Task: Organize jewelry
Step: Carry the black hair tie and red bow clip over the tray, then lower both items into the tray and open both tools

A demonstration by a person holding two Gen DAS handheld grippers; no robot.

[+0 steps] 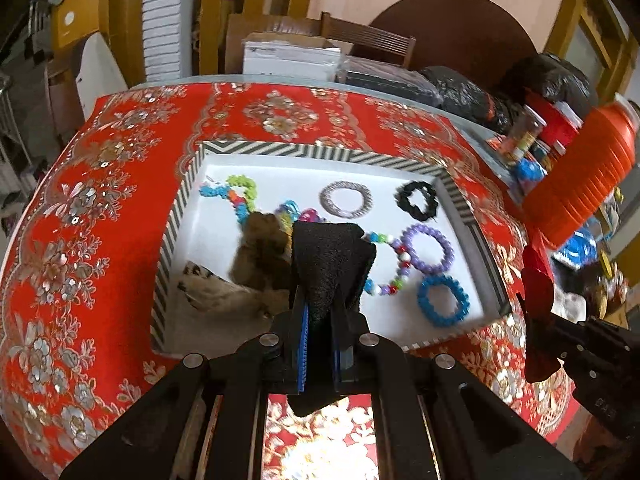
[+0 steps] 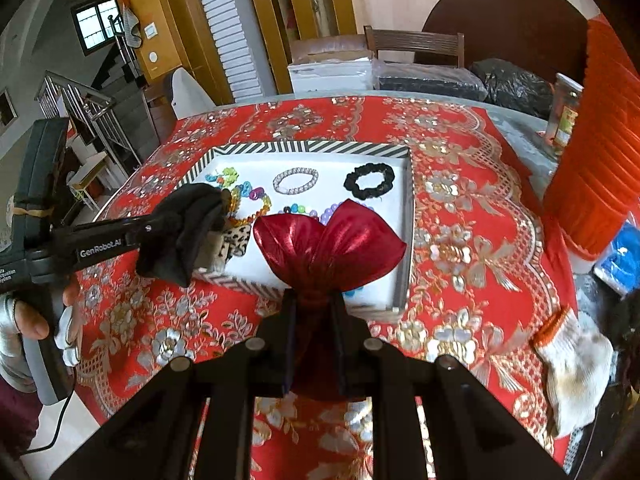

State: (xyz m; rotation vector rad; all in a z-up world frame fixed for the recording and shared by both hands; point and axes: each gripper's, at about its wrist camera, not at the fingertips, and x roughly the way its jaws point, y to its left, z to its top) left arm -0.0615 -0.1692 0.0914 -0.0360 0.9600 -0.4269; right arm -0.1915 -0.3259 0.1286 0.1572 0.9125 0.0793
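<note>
A white tray with a striped rim (image 1: 320, 151) (image 2: 312, 147) sits on the red cloth. In it lie a silver bracelet (image 1: 346, 199) (image 2: 295, 180), a black scrunchie (image 1: 417, 199) (image 2: 369, 181), a purple ring (image 1: 426, 248), a blue ring (image 1: 443, 300), bead strings and a leopard bow (image 1: 216, 288) (image 2: 234, 242). My left gripper (image 1: 320, 312) (image 2: 180, 232) is shut on a black fabric bow (image 1: 330, 264) over the tray's near left part. My right gripper (image 2: 314, 304) (image 1: 538, 320) is shut on a shiny red bow (image 2: 330, 240) above the tray's near edge.
An orange ribbed container (image 2: 596, 160) (image 1: 588, 176) stands at the right. A white glove (image 2: 576, 364) lies on the cloth at the near right. Boxes and black bags (image 2: 512, 84) crowd the far edge. A blue packet (image 2: 624, 260) lies far right.
</note>
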